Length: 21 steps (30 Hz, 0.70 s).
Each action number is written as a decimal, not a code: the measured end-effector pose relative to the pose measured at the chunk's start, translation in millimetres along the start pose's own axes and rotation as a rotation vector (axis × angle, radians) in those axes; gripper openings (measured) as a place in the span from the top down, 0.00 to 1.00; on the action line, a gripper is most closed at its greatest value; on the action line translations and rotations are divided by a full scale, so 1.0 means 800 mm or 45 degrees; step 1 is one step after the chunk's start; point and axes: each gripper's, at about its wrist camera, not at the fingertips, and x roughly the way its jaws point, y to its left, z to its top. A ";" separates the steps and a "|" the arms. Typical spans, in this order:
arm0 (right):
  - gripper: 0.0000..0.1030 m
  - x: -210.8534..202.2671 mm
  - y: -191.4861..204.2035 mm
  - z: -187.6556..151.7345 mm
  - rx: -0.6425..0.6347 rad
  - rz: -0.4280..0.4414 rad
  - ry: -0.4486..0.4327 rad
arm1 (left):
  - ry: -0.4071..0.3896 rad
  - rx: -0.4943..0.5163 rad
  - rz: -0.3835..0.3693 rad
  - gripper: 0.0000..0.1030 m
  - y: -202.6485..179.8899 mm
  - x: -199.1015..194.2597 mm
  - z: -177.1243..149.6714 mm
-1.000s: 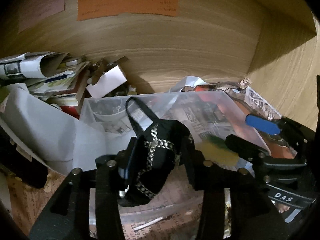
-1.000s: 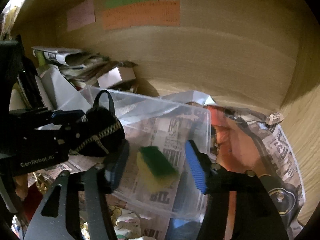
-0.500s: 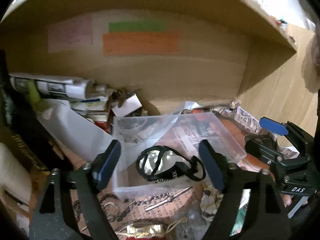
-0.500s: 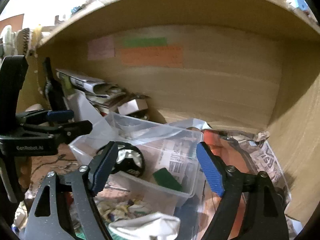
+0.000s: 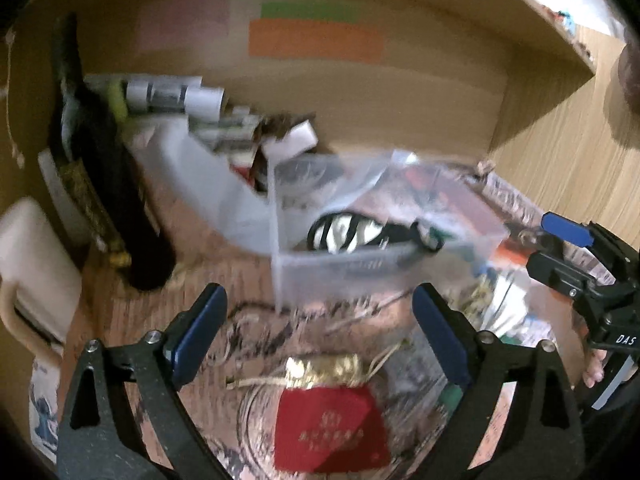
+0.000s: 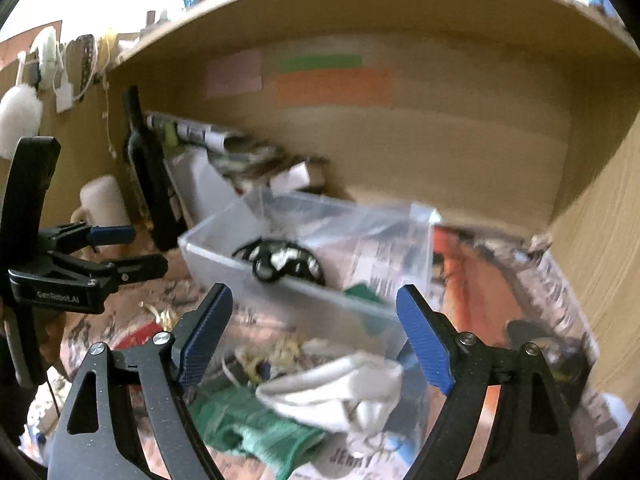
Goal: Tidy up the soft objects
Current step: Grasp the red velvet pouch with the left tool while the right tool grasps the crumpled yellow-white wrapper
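Both claws have backed off from the clear plastic bin [image 5: 344, 268] since a second ago, pouch dropped. Left claw [image 5: 320, 340] spread wide, holding nothing, above a red-and-gold drawstring bag [image 5: 332, 424]. The black pouch [image 6: 280, 264] lies inside the bin beside a green sponge [image 6: 362, 292]. Right claw [image 6: 314, 344] also gaping, over crumpled white cloth [image 6: 340, 392].
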 end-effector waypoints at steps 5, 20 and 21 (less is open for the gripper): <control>0.20 0.020 0.003 -0.023 0.015 0.037 0.102 | 0.114 -0.033 -0.005 0.08 0.009 0.018 -0.030; 0.50 0.059 0.016 -0.036 -0.070 0.038 0.261 | 0.253 -0.073 -0.077 0.28 0.010 0.052 -0.074; 0.55 0.060 0.016 -0.037 -0.072 0.037 0.269 | 0.248 -0.071 -0.084 0.31 0.010 0.052 -0.075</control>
